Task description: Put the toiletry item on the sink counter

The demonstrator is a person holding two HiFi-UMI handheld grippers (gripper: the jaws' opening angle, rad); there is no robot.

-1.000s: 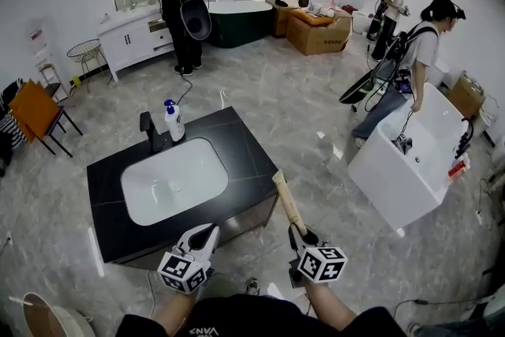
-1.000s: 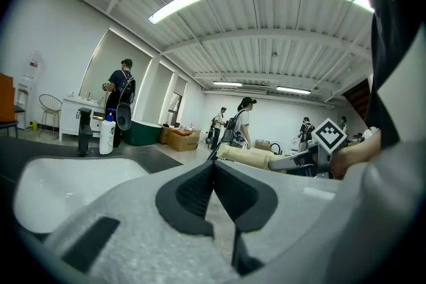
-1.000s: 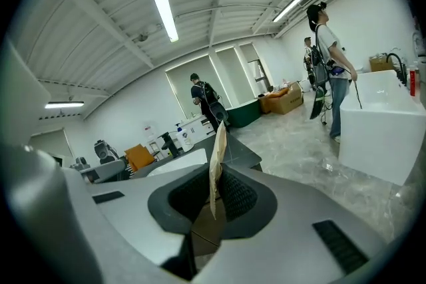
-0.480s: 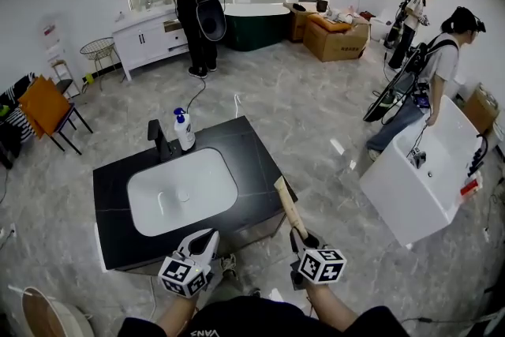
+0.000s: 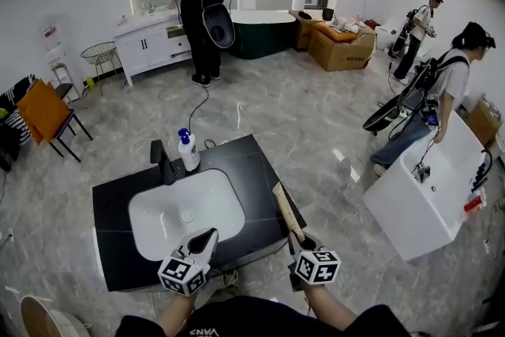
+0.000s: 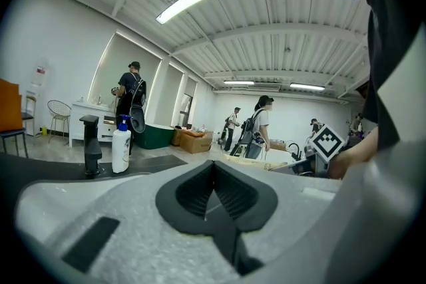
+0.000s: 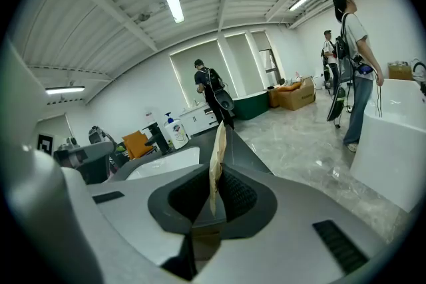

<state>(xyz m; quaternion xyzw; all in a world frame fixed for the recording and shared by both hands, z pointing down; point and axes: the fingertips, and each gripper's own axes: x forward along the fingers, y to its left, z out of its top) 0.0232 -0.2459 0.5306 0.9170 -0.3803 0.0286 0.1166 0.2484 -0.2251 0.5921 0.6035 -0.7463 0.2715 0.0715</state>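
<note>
My right tongs point(image 5: 300, 239) clamp a flat tan packet point(image 5: 285, 207) over the black desk's point(image 5: 251, 170) four-o'clock edge; left tongs point(image 5: 210, 234) pressed together; grey floor point(image 5: 316, 130) open at three o'clock.

The tan item's point(image 5: 286, 209) lower end is hidden between the right tool's point(image 5: 303, 240) jaws, and what kind of toiletry it is cannot be told. The bottle's point(image 5: 188, 151) label is too small to read. The left tool point(image 5: 208, 236) covers part of the tabletop's point(image 5: 254, 177) near edge.
</note>
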